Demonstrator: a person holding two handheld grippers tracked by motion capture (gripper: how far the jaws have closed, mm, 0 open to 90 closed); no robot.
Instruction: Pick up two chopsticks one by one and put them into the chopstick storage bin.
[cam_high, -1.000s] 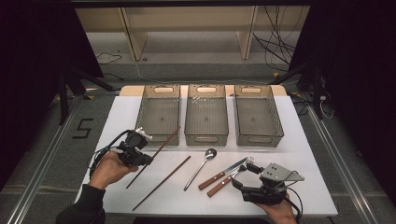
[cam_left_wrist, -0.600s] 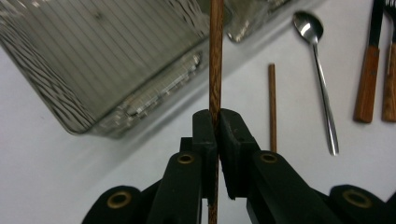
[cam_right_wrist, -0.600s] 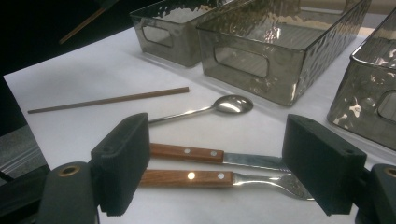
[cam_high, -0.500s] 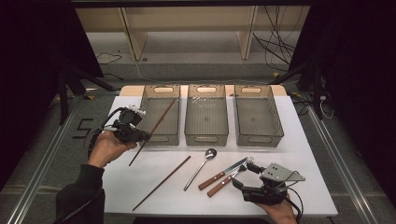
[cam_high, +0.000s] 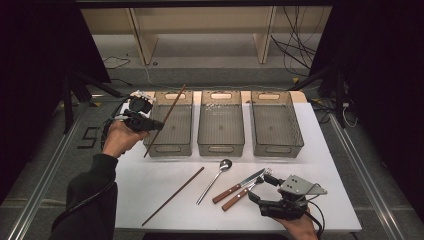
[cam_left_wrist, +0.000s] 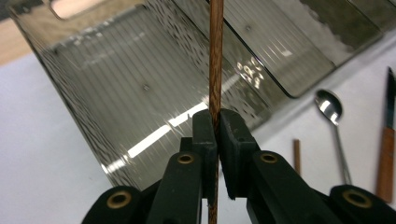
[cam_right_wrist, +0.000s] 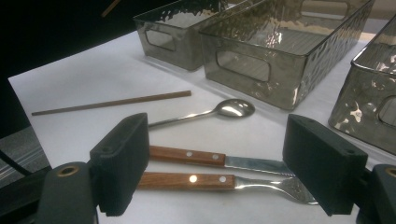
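Overhead camera, looking down on a white table: the left gripper (cam_high: 150, 123), in the person's left hand, is clenched on a thin, dark brown wooden chopstick (cam_high: 165, 119). It holds the stick slanted in the air above the leftmost of three smoky grey, clear plastic bins (cam_high: 170, 130), upper end pointing toward the bin's far rim. A second matching chopstick (cam_high: 173, 195) lies flat on the table nearer the person, beside a steel spoon (cam_high: 214, 180), a wooden-handled knife (cam_high: 238, 185) and a wooden-handled fork (cam_high: 245, 192). The right gripper (cam_high: 256, 188) rests on the table at the fork and knife, released and wide.

Left gripper view: two black jaws pinch the held chopstick (cam_left_wrist: 215, 65) about the middle of its length, pads pressed flat on either side, the ribbed floor of the grey bin (cam_left_wrist: 140, 88) behind it.

Right gripper view: open jaws stand either side of the knife (cam_right_wrist: 210, 158) and fork (cam_right_wrist: 205, 180), touching neither so far as can be seen.

Judgement on handling: the chopstick looks light, stiff and smooth, so it could swivel or slide between flat pads. A mid-length grip keeps it balanced; the one on the table lies low and may roll, so pinch across its width near the middle.
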